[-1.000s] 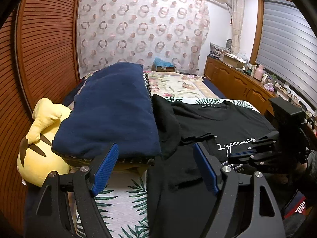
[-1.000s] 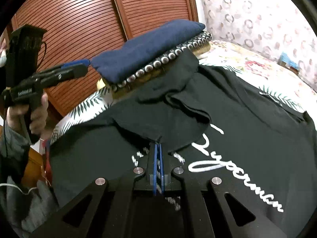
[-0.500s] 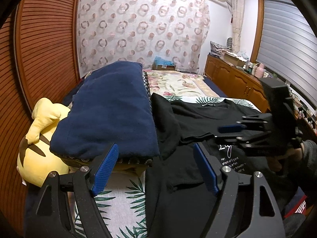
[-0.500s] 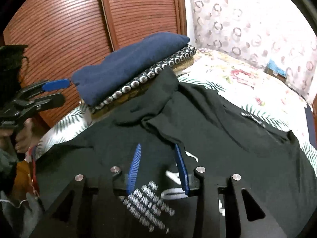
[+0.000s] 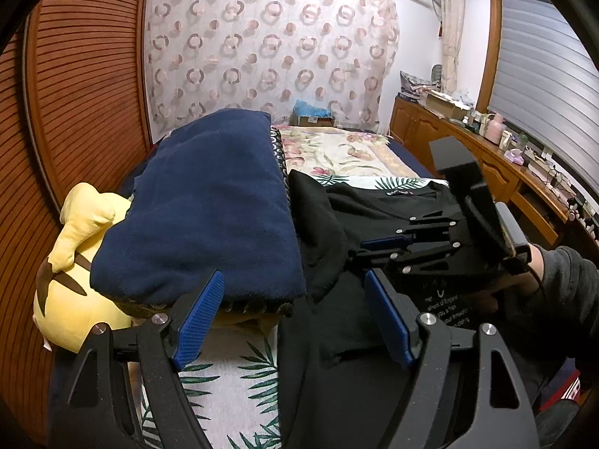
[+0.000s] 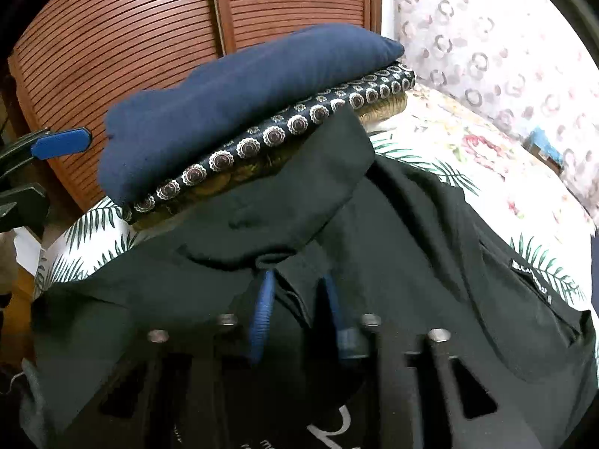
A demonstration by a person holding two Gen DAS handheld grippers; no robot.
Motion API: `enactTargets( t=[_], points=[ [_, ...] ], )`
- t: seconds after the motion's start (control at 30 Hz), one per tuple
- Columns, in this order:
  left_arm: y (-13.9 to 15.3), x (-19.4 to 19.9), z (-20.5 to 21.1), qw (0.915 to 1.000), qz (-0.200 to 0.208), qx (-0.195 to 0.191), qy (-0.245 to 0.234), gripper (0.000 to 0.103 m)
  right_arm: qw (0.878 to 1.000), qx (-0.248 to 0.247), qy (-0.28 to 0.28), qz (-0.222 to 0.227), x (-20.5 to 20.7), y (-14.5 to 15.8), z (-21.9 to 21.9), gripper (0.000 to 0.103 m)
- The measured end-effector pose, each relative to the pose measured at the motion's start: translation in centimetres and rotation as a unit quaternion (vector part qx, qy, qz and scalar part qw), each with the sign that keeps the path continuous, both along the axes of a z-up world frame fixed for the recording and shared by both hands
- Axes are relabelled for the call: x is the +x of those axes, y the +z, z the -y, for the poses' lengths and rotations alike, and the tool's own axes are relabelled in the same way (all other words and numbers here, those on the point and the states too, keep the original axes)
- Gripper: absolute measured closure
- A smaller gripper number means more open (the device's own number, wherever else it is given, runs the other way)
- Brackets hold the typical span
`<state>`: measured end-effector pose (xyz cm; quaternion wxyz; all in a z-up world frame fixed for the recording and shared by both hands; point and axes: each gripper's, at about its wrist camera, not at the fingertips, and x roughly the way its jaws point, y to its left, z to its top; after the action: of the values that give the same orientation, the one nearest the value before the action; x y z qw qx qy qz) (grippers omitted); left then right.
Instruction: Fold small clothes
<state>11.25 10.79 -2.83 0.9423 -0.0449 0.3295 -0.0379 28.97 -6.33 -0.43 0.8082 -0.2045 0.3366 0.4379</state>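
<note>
While spread wide, left gripper over one black T-shirt; right gripper part-open, straddling a fold.

a navy folded blanket rests beside a yellow plush toy on the leaf-print bedsheet.

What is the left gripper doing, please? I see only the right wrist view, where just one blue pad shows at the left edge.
Observer: The left gripper is open and holds nothing; one finger hangs over the black T-shirt, the other over the leaf-print sheet.
Operator: Thank you. Is anything hidden behind the folded stack?
Observer: Yes, a yellow plush toy lies against the navy blanket, on the wardrobe side.
Operator: How does my right gripper look from there?
Observer: The right gripper is open, pointing sideways at the shirt's raised sleeve fold.
</note>
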Motion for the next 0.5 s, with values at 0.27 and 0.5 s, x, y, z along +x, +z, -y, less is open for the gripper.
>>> enactTargets(
  t=[0.27, 0.5],
  points=[
    [0.0, 0.7, 0.7, 0.9999, 0.0, 0.002, -0.012, 0.025, 0.997, 0.067, -0.016, -0.04, 1.6, 1.2, 2.9, 0.097],
    [0.2, 0.7, 1.2, 0.9998, 0.002, 0.004, -0.017, 0.025, 0.994, 0.086, -0.065, -0.023, 1.9, 2.2, 5.3, 0.1]
  ],
)
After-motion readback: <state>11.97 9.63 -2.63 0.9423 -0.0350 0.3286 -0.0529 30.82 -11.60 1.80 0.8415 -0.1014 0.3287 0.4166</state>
